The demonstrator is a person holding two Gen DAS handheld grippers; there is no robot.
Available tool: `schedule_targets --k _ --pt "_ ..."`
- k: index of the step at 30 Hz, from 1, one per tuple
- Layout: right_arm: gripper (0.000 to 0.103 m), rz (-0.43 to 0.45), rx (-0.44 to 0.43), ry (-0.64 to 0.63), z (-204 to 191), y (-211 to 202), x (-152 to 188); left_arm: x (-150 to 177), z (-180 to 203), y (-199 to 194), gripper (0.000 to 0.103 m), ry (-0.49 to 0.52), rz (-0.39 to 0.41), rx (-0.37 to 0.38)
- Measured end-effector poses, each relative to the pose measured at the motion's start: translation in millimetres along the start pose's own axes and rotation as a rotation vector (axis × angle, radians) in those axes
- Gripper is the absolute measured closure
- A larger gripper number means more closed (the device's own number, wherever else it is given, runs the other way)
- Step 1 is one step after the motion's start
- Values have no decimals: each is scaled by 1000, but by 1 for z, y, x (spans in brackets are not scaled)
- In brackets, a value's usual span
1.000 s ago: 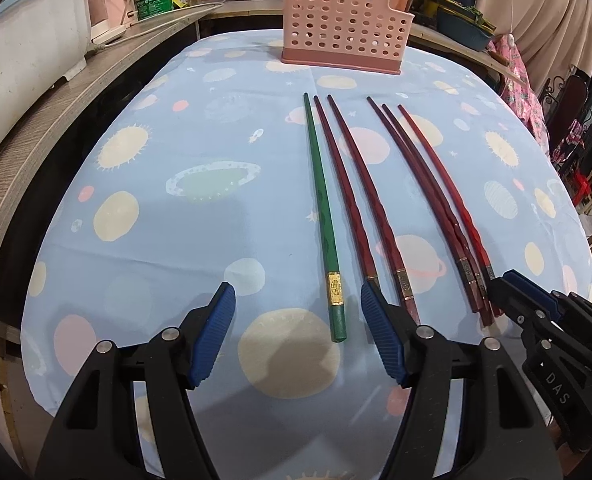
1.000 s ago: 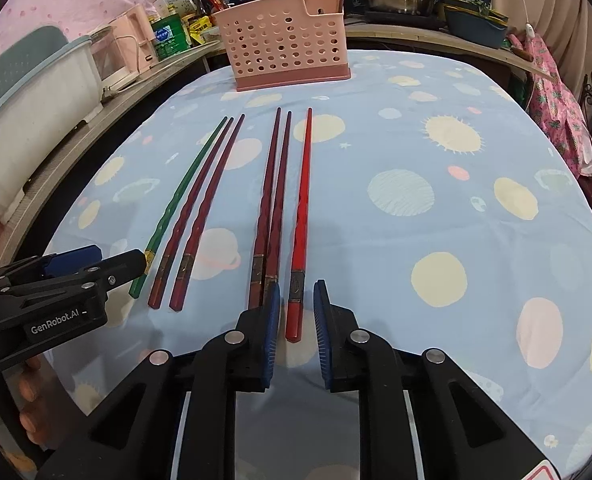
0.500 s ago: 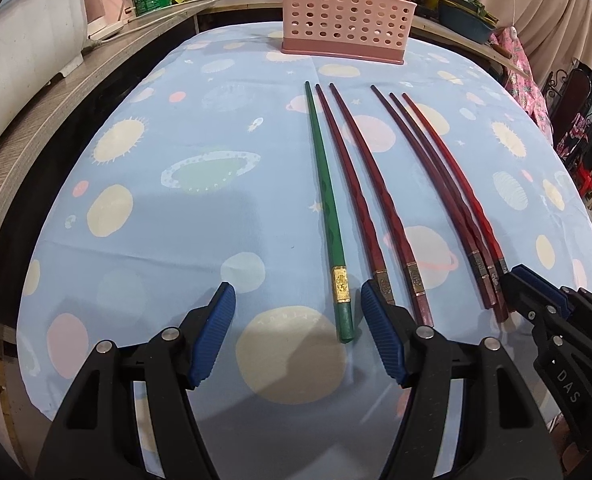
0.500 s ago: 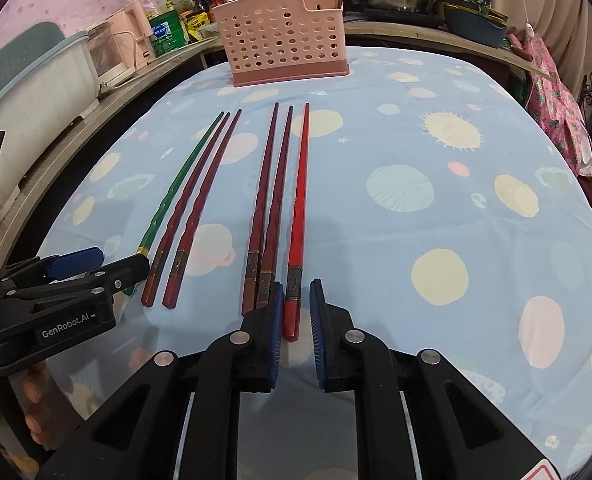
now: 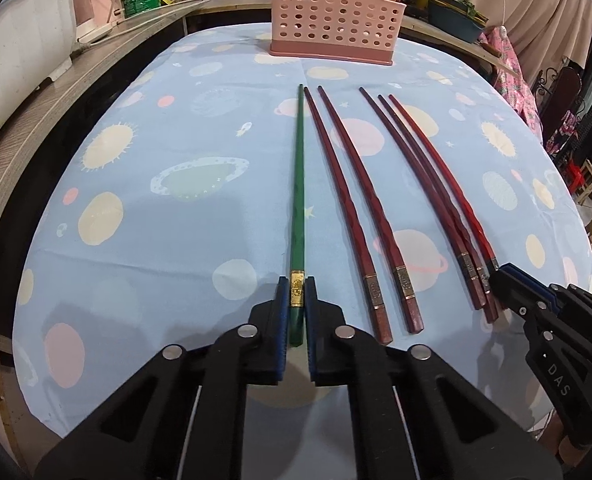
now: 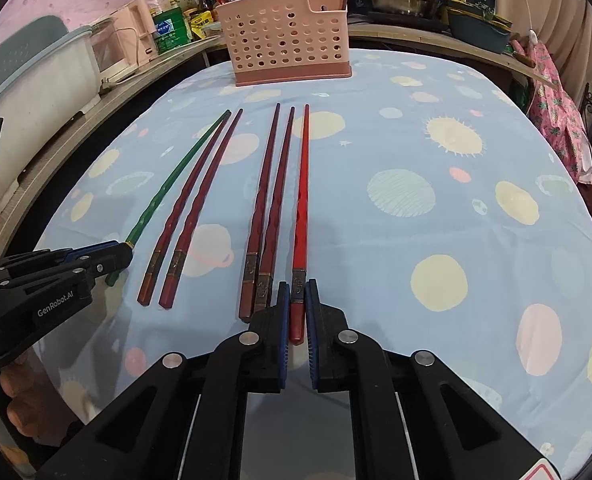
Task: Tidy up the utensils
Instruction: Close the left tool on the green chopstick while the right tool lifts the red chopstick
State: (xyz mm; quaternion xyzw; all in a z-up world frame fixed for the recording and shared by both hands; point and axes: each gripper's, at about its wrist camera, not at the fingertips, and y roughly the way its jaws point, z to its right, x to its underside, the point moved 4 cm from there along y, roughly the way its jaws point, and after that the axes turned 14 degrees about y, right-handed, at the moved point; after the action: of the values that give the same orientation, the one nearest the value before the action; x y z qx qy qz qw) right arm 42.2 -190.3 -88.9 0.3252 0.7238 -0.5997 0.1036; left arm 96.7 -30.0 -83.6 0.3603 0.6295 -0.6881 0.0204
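We see left gripper (image 5: 297,292) clamped on green chopstick (image 5: 298,200) near end, right gripper (image 6: 297,294) clamped on red chopstick (image 6: 301,200), pink basket (image 6: 286,44) far, four dark chopsticks (image 6: 224,208) between.

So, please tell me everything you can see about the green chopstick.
The green chopstick is one long, slim stick with a glossy dark green finish, wavy-faceted toward its thick end, which carries a gold band; the material could be lacquered wood or plastic. It lies flat on the blue planet-print tablecloth, leftmost in the row of six, thin tip pointing toward the pink perforated basket. The left gripper is shut on it at the gold band. Its tip lies close beside the neighbouring dark red chopstick; contact is unclear.
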Motion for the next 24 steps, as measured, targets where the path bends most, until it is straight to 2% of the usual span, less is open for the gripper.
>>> schedule_targets --k 4,10,16,24 --pt "95 8 -4 2 -1 -5 -3 -1 -3 -3 96 -25 -9 27" --pt "95 95 -31 22 -3 -38 -31 -15 -14 -26 96 -43 39 15" --pt "96 236 -66 38 -8 -83 -87 -50 -32 -64 96 -62 134 -2" --pt "96 393 -133 68 -16 -128 -173 -126 -54 -115 96 -77 278 -14"
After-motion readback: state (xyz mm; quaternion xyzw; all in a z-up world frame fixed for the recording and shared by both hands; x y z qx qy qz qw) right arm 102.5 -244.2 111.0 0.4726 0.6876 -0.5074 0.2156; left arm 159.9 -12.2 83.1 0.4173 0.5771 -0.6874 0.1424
